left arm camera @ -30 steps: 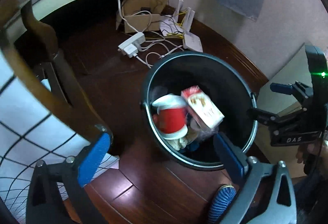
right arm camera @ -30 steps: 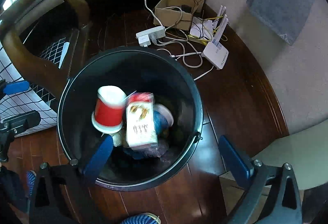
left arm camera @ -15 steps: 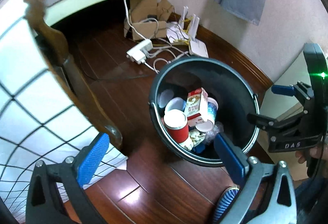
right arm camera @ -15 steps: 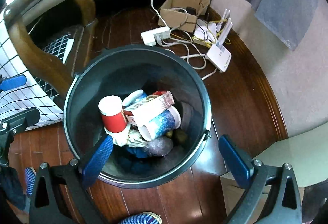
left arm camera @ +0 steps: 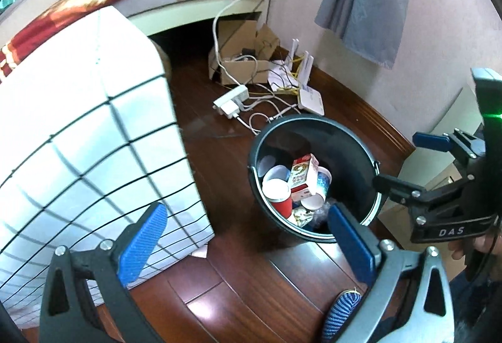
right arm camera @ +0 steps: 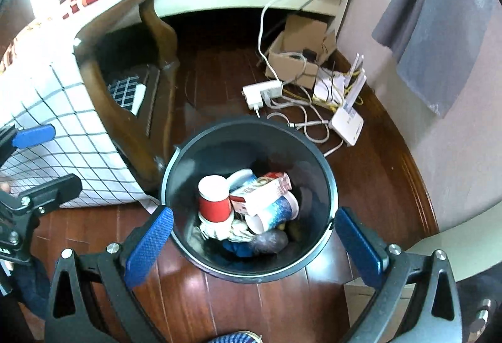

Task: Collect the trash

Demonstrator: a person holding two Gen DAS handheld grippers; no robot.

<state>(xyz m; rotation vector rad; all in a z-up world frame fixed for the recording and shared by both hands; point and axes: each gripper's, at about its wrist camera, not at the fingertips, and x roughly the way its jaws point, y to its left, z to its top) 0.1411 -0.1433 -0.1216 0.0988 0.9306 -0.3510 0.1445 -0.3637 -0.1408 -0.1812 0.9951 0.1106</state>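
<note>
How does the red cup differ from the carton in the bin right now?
The red cup is round, red with a white rim; the carton is boxy, white with red print. The cup stands roughly upright, open end up; the carton lies tilted across a blue-patterned cup. Both rest atop the trash inside the bin, side by side.

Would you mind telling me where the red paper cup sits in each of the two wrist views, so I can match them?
Left wrist view: the red cup is right of centre, at the near-left inside the black bin.
Right wrist view: the red cup is just below centre, at the left of the bin's contents.
Shared landmark: the white power strip on the floor beyond the bin.
</note>
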